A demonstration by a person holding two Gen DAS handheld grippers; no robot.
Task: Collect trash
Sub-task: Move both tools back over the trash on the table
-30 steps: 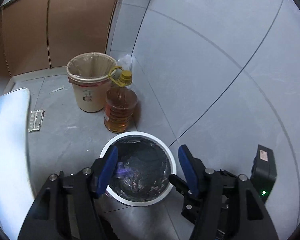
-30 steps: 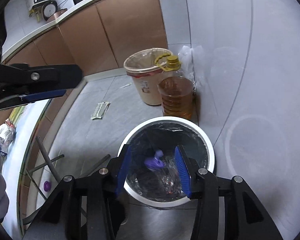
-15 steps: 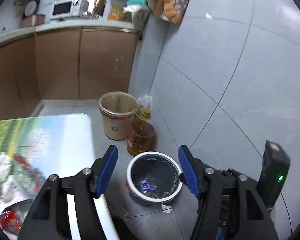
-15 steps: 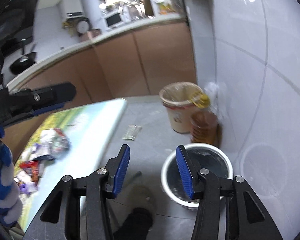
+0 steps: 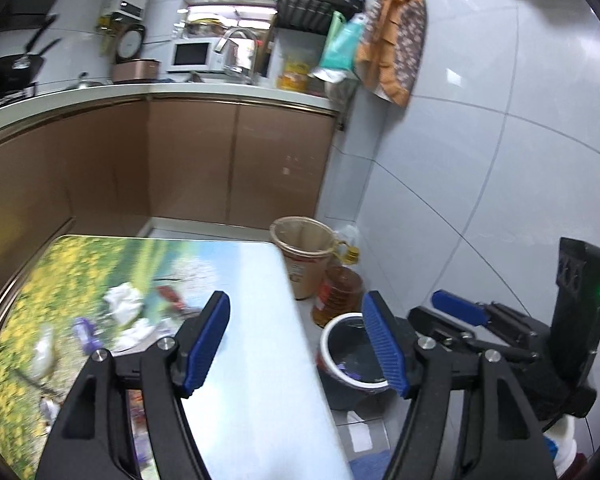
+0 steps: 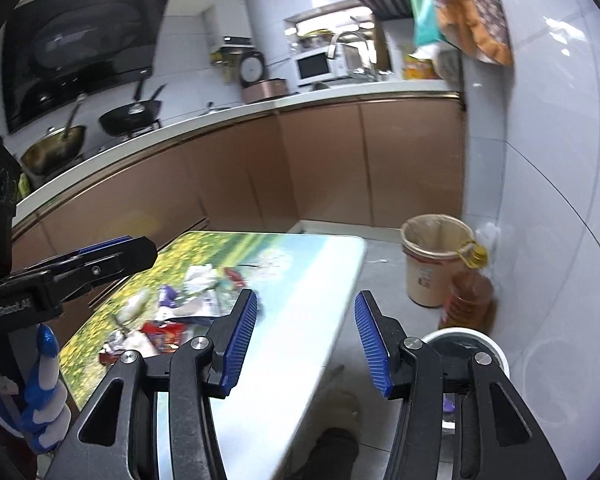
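My left gripper (image 5: 296, 344) hangs over the right edge of a table (image 5: 252, 272) with a flower print; its jaws are opening and nothing is between them. Trash lies on the table: crumpled white tissue (image 5: 123, 300), a purple wrapper (image 5: 86, 332) and a red wrapper (image 5: 171, 295). A white bin (image 5: 327, 346) with a black liner stands on the floor right of the table. My right gripper (image 6: 308, 344) is open and empty above the table edge (image 6: 324, 256), with the white bin (image 6: 496, 354) at its lower right. The tissue (image 6: 200, 276) and a red packet (image 6: 160, 330) lie ahead of it.
A beige bin (image 6: 436, 264) and a bottle of oil (image 6: 470, 296) stand by the tiled wall behind the white bin. Brown cabinets (image 5: 236, 168) run along the back. A hand in a blue and white glove (image 6: 44, 380) holds the left gripper.
Both grippers have risen and tilted up from over the white bin. The table with its trash has come into view, and the bin has dropped to the lower right.
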